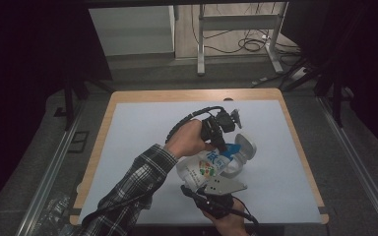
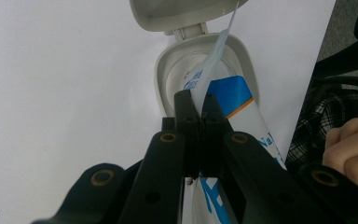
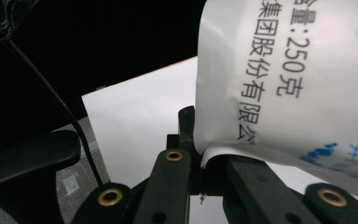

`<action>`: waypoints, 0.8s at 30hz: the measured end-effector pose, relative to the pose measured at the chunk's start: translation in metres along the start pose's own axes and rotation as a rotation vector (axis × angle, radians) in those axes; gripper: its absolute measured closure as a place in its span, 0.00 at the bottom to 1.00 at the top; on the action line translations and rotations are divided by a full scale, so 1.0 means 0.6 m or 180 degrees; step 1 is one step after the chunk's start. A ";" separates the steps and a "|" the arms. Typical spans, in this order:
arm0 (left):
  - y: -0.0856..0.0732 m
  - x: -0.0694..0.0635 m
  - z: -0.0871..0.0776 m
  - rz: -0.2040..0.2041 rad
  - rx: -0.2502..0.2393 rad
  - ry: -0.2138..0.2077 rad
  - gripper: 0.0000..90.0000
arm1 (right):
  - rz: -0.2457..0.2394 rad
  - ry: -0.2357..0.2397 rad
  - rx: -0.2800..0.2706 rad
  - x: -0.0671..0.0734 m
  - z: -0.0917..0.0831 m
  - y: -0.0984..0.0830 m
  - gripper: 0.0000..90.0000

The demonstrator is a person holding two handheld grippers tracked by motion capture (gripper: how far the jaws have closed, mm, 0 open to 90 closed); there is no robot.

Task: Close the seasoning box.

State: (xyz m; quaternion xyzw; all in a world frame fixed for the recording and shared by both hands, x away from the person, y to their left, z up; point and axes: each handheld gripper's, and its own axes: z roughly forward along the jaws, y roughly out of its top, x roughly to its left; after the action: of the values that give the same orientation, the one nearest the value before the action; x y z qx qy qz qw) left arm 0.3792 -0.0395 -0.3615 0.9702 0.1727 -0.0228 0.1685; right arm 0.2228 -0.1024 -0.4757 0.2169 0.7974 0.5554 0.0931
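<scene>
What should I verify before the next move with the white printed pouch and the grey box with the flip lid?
1. Left hand-held gripper shut on the top edge of the white printed plastic pouch: ok.
2. Right hand-held gripper shut on the pouch's other end: ok.
3. Hinged lid of the grey oval plastic box open: ok.
4. Pouch mouth over the box opening: ok.
5. Pouch top cut open: cannot tell.
6. Box standing flat on the white table mat: ok.
</scene>
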 end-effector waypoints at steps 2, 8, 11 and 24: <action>0.000 0.000 0.000 -0.0003 -0.0003 0.0001 0.99 | -0.0001 0.0004 -0.0002 0.000 0.000 0.000 0.99; 0.001 -0.001 0.001 0.0015 -0.0004 0.0011 0.99 | -0.0014 -0.0003 -0.0010 0.000 -0.001 0.001 0.99; 0.001 0.000 0.002 0.0011 -0.0005 0.0009 0.99 | -0.0014 -0.0002 -0.0013 0.000 -0.001 0.001 0.99; 0.003 0.001 0.002 0.0012 0.0008 0.0014 0.99 | -0.0012 -0.0002 -0.0017 -0.001 -0.002 0.002 0.99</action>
State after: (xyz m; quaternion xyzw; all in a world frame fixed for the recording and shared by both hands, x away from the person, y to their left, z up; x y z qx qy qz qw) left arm 0.3803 -0.0416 -0.3623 0.9708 0.1712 -0.0207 0.1669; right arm 0.2233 -0.1033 -0.4740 0.2152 0.7964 0.5572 0.0949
